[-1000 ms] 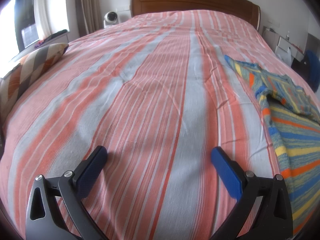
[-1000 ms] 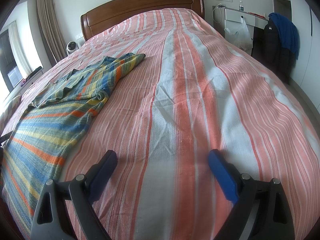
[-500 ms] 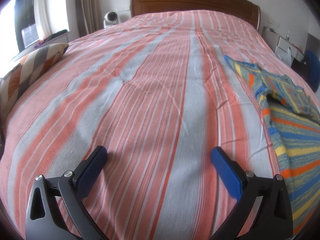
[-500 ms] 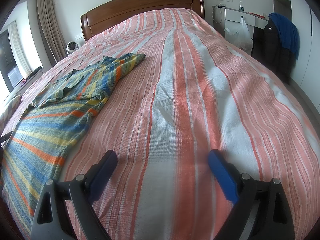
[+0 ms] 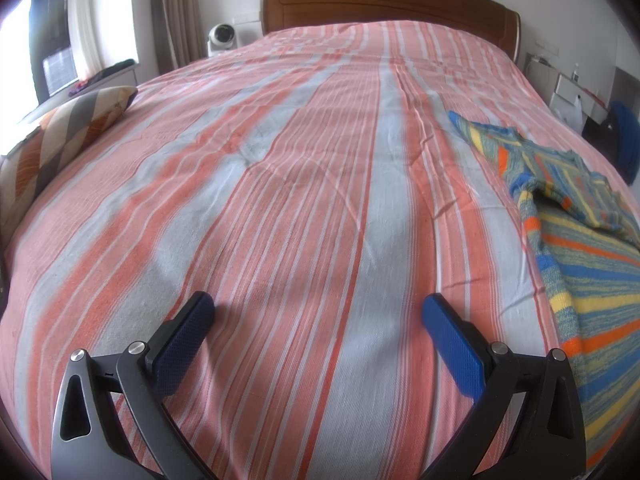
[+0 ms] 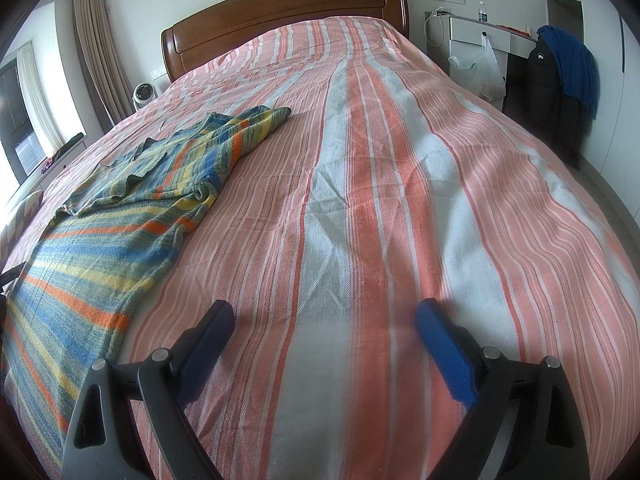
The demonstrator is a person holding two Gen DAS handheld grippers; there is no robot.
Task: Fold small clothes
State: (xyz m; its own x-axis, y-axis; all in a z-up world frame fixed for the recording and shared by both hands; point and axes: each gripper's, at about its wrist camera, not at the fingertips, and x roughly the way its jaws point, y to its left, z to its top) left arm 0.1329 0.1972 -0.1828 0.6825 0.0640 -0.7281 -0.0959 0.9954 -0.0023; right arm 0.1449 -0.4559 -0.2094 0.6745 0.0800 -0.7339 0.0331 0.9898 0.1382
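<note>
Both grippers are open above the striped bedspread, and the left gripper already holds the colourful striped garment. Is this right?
Not quite. The left gripper holds nothing: the left wrist view shows the colourful striped garment lying apart, beside it. Both grippers, the right gripper too, are open above the striped bedspread.

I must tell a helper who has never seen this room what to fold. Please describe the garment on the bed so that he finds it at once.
A large bed with a wooden headboard wears a cover of pink and grey stripes. On it, between the two open grippers, lies a knitted sweater, partly crumpled. Only it has blue, yellow and orange bands.
</note>
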